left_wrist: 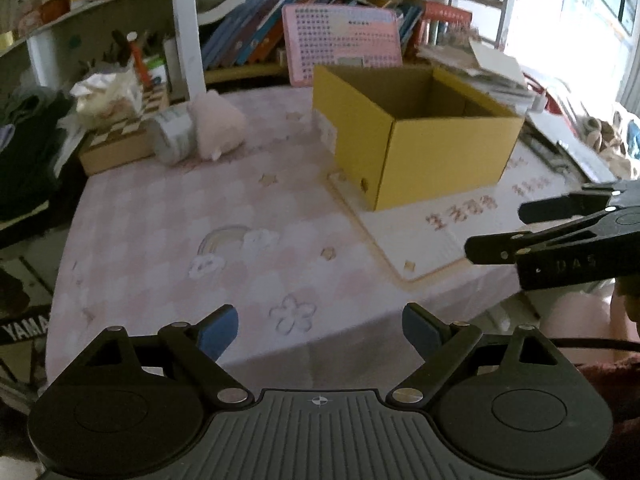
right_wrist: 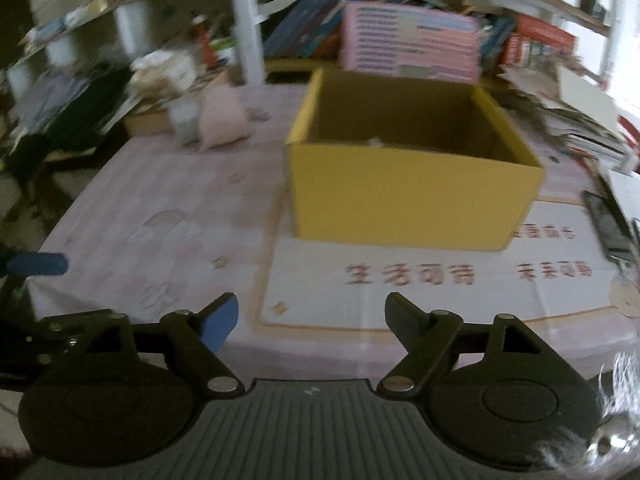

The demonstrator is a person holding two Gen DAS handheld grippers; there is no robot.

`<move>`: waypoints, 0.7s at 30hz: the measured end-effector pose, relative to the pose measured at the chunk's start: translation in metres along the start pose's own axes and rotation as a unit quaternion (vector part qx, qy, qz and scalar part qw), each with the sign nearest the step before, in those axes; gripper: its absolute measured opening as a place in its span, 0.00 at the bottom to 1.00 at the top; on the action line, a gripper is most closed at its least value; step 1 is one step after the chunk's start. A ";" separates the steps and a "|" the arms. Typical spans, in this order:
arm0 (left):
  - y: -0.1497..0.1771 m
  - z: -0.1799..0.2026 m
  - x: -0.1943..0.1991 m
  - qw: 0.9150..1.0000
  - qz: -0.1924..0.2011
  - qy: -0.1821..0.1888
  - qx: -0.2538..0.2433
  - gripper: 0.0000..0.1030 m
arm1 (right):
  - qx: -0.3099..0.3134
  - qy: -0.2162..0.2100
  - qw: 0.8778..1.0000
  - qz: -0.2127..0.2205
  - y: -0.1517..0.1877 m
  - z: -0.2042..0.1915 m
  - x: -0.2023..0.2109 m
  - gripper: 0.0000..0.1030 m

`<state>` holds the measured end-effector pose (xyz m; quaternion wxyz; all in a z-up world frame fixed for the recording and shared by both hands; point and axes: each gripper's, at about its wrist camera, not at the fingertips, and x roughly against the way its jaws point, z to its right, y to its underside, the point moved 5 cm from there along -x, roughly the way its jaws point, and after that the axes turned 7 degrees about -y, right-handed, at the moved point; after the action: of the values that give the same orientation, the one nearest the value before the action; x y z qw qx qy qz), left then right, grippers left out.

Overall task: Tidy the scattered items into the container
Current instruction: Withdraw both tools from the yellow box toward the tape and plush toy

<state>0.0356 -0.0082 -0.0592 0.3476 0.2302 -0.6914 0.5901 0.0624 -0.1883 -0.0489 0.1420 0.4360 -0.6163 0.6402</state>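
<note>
An open yellow cardboard box [left_wrist: 440, 156] stands on the pink-covered table [left_wrist: 168, 216], also in the right wrist view [right_wrist: 408, 196]; a pale scrap shows inside near its front wall. A pink plush item [left_wrist: 218, 124] and a grey roll [left_wrist: 174, 136] lie at the far left, also seen in the right wrist view, plush [right_wrist: 224, 120], roll [right_wrist: 184, 118]. My left gripper [left_wrist: 320, 330] is open and empty over the near table edge. My right gripper [right_wrist: 312, 320] is open and empty in front of the box; it shows at the right of the left wrist view [left_wrist: 500, 228].
A white mat with red characters [right_wrist: 440, 280] lies under the box. A shelf of books and a pink board [left_wrist: 340, 40] stand behind. Clutter and a checkered box [left_wrist: 120, 140] sit far left; papers [left_wrist: 492, 68] pile at the right. A dark device [right_wrist: 608, 224] lies right.
</note>
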 end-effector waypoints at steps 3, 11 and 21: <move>0.004 -0.004 0.002 1.000 -0.002 0.000 -0.003 0.89 | 0.028 -0.013 0.999 -0.009 0.002 -0.019 -0.004 0.79; 0.011 -0.020 0.006 1.000 -0.004 -0.012 0.012 0.90 | 0.059 -0.031 0.998 -0.017 0.002 -0.044 -0.012 0.80; 0.010 -0.037 0.009 0.999 0.003 -0.025 0.028 0.92 | 0.089 -0.048 0.995 -0.017 -0.010 -0.066 -0.020 0.81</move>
<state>0.0300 0.0303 -0.0563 0.3219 0.2527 -0.6834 0.6045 0.0561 -0.1192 -0.0479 0.0834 0.4879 -0.5553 0.6683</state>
